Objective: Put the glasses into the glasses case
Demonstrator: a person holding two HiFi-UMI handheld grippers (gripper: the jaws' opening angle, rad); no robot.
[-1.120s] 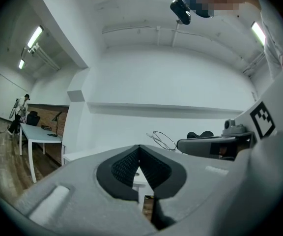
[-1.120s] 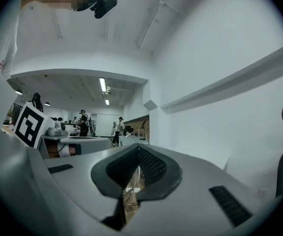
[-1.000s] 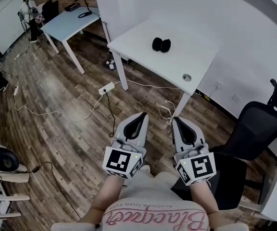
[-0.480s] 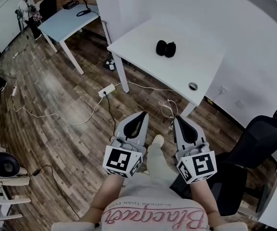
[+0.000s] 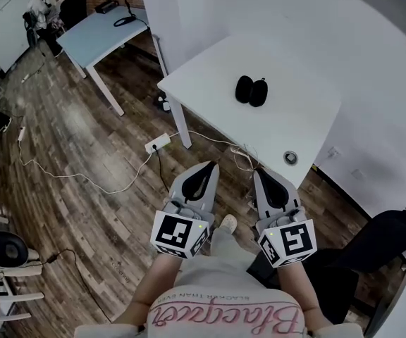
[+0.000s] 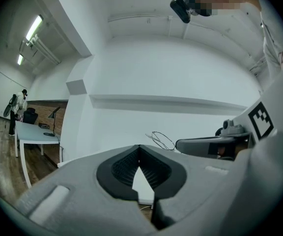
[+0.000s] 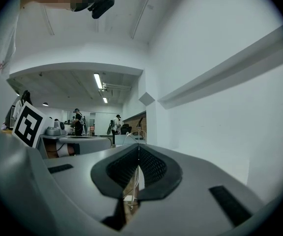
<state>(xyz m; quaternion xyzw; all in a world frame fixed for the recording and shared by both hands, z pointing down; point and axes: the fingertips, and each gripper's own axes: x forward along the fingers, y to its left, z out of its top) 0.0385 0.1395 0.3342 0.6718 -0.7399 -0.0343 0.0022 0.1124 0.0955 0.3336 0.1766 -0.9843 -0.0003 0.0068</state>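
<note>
Grey left gripper (image 5: 208,167) and right gripper (image 5: 258,174) both pinched together, empty, short of table (image 5: 294,129). Table nearer than a second ago; I'm closing in. Black case (image 5: 251,91), I judge, mid-table, untouched; glasses not made out yet.

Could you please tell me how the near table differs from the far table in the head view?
The near table looks white and carries two dark oval things side by side; the far table looks pale blue and carries a dark looped thing. The near table shows a round hole by its corner; the far table shows none. Both are light rectangular tops standing on the wood floor.
</note>
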